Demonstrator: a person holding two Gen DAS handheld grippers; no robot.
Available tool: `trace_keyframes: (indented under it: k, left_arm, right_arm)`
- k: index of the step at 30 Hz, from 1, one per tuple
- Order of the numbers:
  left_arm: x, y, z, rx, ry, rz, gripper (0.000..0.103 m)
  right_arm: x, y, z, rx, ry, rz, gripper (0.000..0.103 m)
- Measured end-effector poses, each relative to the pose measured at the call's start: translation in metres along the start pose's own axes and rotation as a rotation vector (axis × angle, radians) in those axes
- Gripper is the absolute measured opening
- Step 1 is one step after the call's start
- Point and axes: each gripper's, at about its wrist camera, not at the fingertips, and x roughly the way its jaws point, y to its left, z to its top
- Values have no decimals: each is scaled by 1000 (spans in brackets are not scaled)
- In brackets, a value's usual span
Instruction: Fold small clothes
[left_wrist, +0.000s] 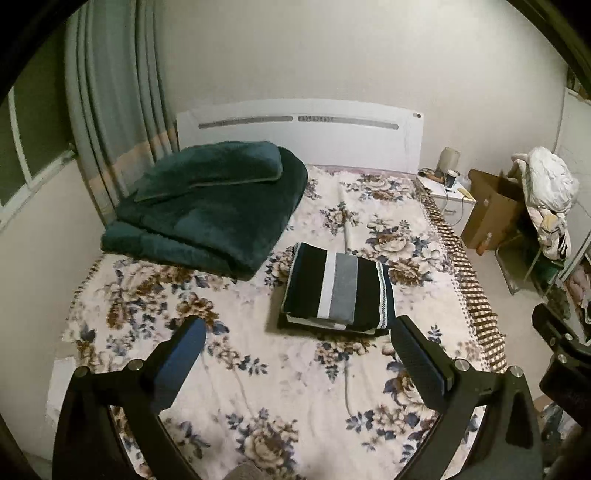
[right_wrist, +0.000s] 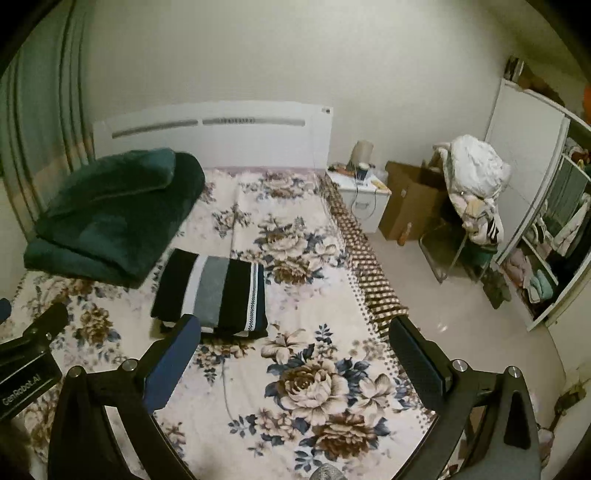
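Both tools, left tool (left_wrist: 299, 343) and right tool (right_wrist: 295, 339), spread wide, empty above the floral bed (left_wrist: 295, 406); folded striped garment (left_wrist: 338, 288) beyond.

Black-white-grey striped garment (left_wrist: 334, 288); floral sheet (left_wrist: 229, 369); seemingly dark-green blanket (left_wrist: 207, 206)

Right tongs (right_wrist: 295, 347) spread wide above floral bedspread (right_wrist: 317, 369); folded striped garment (right_wrist: 212, 291) beyond.

Wardrobe (right_wrist: 546, 206) (right side) cut off by edge.
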Motion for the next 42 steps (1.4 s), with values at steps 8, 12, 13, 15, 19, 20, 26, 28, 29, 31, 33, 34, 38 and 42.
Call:
trace_keyframes:
  k: [8,12,13,15,19,20,26,28,29,31,33,34,38,42]
  left_arm:
    - [-74,1,-13,8,-54,-18,103]
    - [-95,1,-21,18,-70,-15,103]
    - [-99,1,-23,19,-70,-16,103]
    - [-107,3,-28,18,-74,-10,103]
    - [-118,6,-34,8,-70,-17,103]
    - [-121,7,-36,6,-70,-16,103]
    - [-131,7,-39,-4,-74,-13,103]
    - [-135,6,-39,-7,-77,-14,103]
    - [-137,6,-39,-6,-80,-11,103]
    - [-140,6,-40,-6,-84,-10,103]
    - [-141,5,-40,-7,-85,-12,103]
    - [-140,6,-40,-6,-82,-10,103]
    - [-141,5,-40,-8,-82,-15,103]
    - [-143,4,-40,-9,-81,-13,103]
  right_arm:
    - [-94,-12,-12,6,-59,23,103]
    - [-127,-15,-19,13,-75,32,103]
    - [-132,-16,-20,17,-76,36,103]
    - [-143,-18,-23,17,-82,40,103]
    - [-161,-22,-27,14,-90,41,103]
    - [-162,-23,-27,12,-90,44,103]
    - [-170,-28,-25,8,-92,58,103]
    - [-173,-30,-26,5,-94,58,103]
    - [-172,-30,-25,6,-95,57,103]
    - [-174,-32,-26,7,-92,59,103]
    - [-176,-33,-26,9,-90,60,103]
    - [-176,-34,-27,9,-91,59,103]
    - [-178,-36,-28,12,-89,65,103]
    - [-172,-35,-25,4,-85,72,103]
